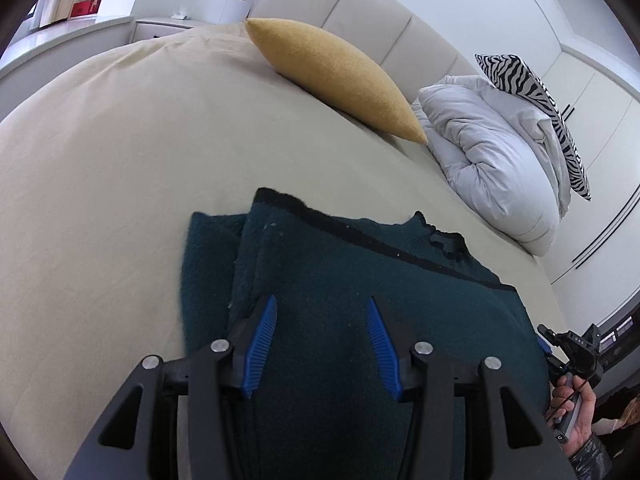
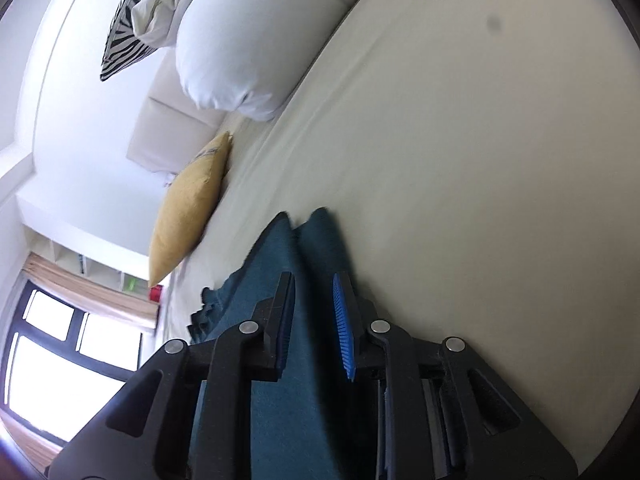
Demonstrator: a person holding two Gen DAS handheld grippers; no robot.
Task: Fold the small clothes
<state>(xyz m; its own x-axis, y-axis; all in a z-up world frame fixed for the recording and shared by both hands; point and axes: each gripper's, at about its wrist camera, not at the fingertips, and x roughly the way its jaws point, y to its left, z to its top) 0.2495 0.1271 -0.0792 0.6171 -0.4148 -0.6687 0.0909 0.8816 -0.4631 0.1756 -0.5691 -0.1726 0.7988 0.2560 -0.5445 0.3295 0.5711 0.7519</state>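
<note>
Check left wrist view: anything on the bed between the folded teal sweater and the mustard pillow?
Nothing. In the left wrist view only bare cream sheet lies between the teal sweater and the mustard pillow.

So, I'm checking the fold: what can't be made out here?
- Sweater, left wrist view: near hem hidden behind left gripper.
- Sweater, right wrist view: mostly hidden by right gripper; grip unclear.
- Right wrist view: motion blur softens pillow.
</note>
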